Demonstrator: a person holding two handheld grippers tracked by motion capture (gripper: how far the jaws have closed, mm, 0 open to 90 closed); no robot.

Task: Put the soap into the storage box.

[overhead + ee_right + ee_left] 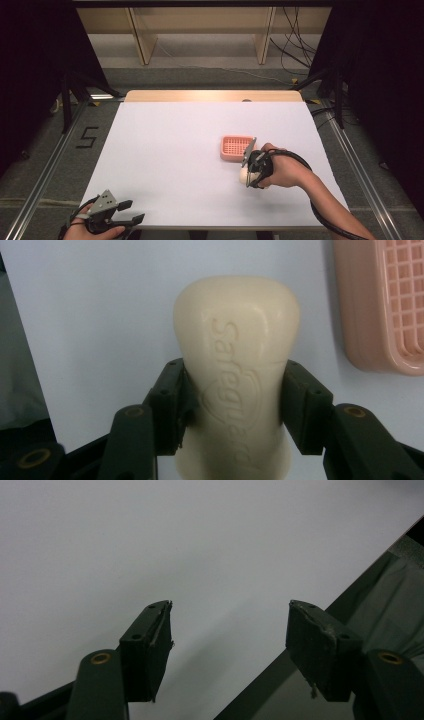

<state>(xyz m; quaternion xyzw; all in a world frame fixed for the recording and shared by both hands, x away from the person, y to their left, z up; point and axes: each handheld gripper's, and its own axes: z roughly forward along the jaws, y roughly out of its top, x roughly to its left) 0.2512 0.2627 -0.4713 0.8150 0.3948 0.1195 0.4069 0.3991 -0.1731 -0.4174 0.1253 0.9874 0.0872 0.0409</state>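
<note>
A cream bar of soap (pixel 237 370) with raised lettering stands between the jaws of my right gripper (pixel 234 405), which is shut on its narrow middle. In the high view the soap (pixel 244 175) and the right gripper (pixel 252 170) sit just in front of a pink slotted soap dish (pixel 236 147), whose edge also shows in the right gripper view as the pink dish (pixel 385 305). My left gripper (pixel 131 212) rests at the table's front left corner. Its jaws stand wide apart with nothing between them, as the left gripper (pixel 230 630) shows over the white surface.
The white table top (pixel 165 155) has a wooden strip along its far edge. Its front edge (pixel 280 665) runs under the left gripper. Metal rails flank the table, and shelf legs and cables lie on the floor beyond it.
</note>
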